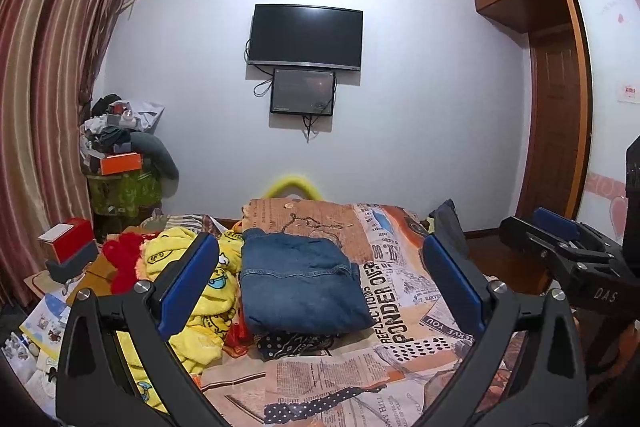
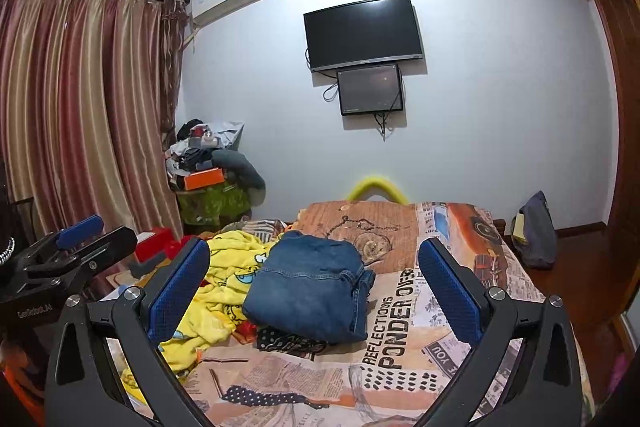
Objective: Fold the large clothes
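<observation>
Broadly, the bed [image 1: 400,379] in its newspaper-print orange cover carries a crumpled yellow cartoon blanket [image 2: 224,291] beside the folded blue denim garment [image 1: 300,287], apparently atop a dark dotted cloth [image 2: 288,341]. Left gripper [image 1: 320,283] and right gripper [image 2: 314,287] hover with fingers spread, grasping nothing.
</observation>
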Tool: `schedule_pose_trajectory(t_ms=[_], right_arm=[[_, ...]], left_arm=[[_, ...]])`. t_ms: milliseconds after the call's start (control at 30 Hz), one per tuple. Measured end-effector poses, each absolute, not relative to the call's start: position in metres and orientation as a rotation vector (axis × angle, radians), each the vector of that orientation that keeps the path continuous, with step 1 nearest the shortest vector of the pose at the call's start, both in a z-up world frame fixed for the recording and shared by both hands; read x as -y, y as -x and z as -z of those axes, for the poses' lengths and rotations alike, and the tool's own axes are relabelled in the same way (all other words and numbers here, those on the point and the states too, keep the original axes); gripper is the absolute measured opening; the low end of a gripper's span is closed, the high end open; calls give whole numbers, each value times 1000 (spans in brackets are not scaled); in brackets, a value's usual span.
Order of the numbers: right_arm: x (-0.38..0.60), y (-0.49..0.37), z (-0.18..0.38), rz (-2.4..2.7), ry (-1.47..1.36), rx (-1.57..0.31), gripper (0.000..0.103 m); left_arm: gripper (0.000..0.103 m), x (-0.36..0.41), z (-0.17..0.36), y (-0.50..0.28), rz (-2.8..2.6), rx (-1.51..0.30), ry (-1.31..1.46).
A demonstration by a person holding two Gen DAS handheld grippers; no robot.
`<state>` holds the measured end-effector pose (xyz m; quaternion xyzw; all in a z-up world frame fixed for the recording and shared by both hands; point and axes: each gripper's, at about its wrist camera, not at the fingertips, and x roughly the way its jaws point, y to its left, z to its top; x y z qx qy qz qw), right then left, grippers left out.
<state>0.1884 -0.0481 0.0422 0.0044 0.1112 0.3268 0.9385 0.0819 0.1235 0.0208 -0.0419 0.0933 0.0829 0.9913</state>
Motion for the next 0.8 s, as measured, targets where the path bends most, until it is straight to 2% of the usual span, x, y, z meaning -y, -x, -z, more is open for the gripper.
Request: schedule_pose_trajectory(t_ms=[800], right_arm=[[43, -188, -43, -650, 0, -226, 103]], left_arm=[[103, -127, -15, -89, -129, -202, 105]])
